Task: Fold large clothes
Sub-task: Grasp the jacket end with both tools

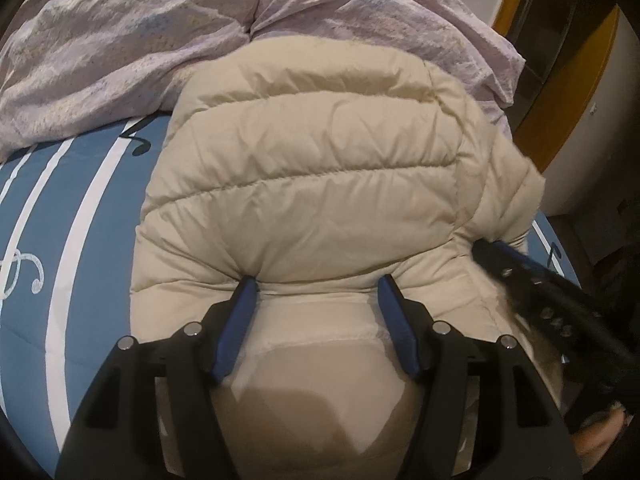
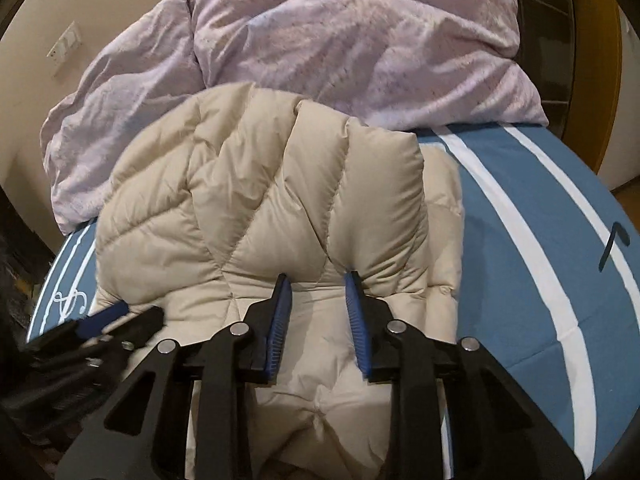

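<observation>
On the blue bedspread (image 1: pixel 92 216), both grippers' spread fingers (image 1: pixel 244 300) press a puffy beige jacket (image 1: pixel 312 168).

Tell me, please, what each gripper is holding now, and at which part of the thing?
Both press into the beige puffer jacket on the bed. The left gripper and right gripper each straddle a bunched quilted fold near its edge, jaws apart; a firm hold cannot be told.
</observation>
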`<action>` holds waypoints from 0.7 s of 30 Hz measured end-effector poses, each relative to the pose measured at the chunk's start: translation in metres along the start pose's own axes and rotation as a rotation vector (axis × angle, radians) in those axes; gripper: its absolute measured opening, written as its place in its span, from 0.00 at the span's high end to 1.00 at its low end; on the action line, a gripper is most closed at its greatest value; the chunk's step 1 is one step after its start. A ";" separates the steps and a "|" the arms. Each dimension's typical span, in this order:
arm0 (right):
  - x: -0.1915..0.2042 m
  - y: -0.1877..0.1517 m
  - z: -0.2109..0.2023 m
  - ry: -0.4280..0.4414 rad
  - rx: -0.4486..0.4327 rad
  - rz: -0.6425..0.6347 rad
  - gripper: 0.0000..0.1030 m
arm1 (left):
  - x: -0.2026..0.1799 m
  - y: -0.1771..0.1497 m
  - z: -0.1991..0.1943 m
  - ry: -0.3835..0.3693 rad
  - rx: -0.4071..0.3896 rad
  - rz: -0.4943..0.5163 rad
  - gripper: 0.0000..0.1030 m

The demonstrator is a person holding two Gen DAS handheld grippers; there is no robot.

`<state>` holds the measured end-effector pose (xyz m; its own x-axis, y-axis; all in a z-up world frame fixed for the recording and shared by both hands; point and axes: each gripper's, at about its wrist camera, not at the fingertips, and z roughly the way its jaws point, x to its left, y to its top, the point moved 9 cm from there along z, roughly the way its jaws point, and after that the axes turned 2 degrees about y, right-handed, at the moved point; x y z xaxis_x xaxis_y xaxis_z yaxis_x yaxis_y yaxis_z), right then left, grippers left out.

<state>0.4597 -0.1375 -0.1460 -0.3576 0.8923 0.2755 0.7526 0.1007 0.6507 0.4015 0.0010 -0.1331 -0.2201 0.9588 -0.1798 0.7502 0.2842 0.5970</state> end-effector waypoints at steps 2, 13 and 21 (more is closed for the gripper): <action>-0.004 -0.005 0.003 0.002 0.002 0.003 0.72 | -0.002 0.002 -0.003 -0.014 0.001 0.008 0.40; -0.016 -0.012 0.011 0.041 0.000 0.047 0.72 | 0.019 0.059 -0.034 0.060 -0.095 0.049 0.39; -0.016 -0.013 0.011 0.056 -0.015 0.055 0.72 | 0.030 0.098 -0.005 0.196 -0.140 0.080 0.34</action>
<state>0.4617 -0.1485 -0.1668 -0.3463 0.8705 0.3498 0.7638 0.0450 0.6439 0.4655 0.0576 -0.0759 -0.2906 0.9567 0.0187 0.6790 0.1924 0.7085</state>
